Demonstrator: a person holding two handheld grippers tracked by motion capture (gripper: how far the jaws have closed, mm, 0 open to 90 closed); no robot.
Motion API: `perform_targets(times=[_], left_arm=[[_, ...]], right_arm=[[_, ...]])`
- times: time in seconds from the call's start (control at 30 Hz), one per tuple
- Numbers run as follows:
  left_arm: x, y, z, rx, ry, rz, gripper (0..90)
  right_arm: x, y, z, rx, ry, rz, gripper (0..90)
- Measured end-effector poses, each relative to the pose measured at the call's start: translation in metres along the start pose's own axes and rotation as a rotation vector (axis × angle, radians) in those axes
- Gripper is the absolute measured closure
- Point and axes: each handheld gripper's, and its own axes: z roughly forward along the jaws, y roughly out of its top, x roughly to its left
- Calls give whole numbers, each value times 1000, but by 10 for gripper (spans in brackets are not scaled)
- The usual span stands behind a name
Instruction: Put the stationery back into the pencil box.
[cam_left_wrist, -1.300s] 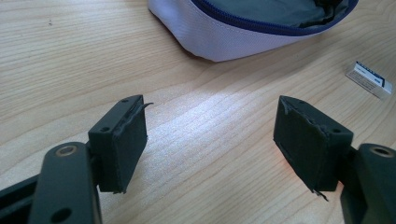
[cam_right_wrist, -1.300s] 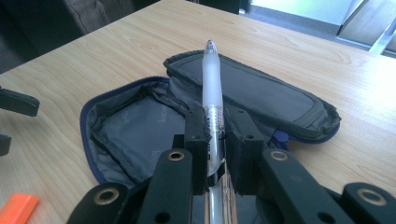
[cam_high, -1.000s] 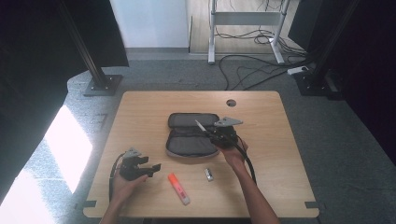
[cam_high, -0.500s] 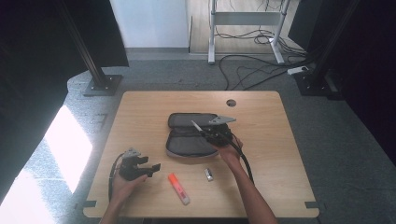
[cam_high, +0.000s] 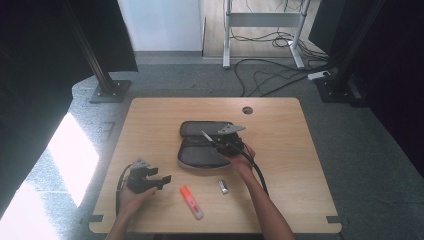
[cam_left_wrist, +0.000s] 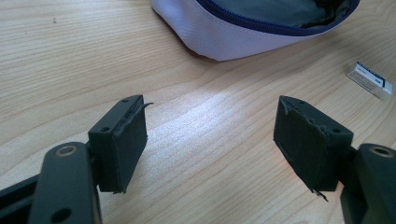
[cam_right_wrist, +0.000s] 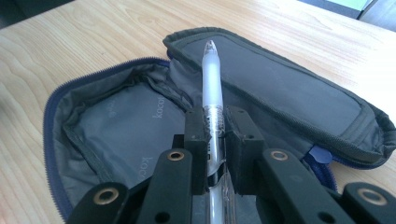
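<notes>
fabric pencil case (cam_high: 202, 145), grey-lined with a blue zipper, lies unzipped on the wood-grain table (cam_high: 150, 125). right gripper (cam_right_wrist: 215, 135) clamps one translucent pen (cam_right_wrist: 211, 79) above it. left gripper (cam_left_wrist: 210, 135) rests spread wide, holding nothing. one orange highlighter (cam_high: 191, 201) and one small white eraser (cam_high: 223, 187) lie nearby.

Gripper (cam_left_wrist: 210, 135) gaping, pouch (cam_left_wrist: 261, 28), table (cam_left_wrist: 70, 56)

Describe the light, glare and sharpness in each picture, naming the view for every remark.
High view: a bright sun patch on the floor washes out, dark surroundings. Left gripper view: pale glare on the table between the open jaws. Right gripper view: the pen and pencil case are sharp, evenly lit.
</notes>
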Motion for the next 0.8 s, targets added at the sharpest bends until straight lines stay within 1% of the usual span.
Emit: perform_targets(times=[0.17,0.33,0.47,0.63,0.73,0.8], left_arm=[[0,0,0,1,0,0,264],[0,0,0,3,0,1,264],[0,0,1,7,-1,4,263],[-1,-1,1,7,-1,3,263],[-1,-1,1,7,-1,4,264],[-1,-1,1,7,0,4,264]], right_arm=[[-2,-2,2,9,-2,0,787],[-3,-6,5,34,-11,-8,786],[-4,-9,7,43,-11,-5,785],[-4,-14,10,70,-14,-15,783],[-4,-16,12,75,-16,-13,782],[-4,-17,12,72,-18,-19,782]])
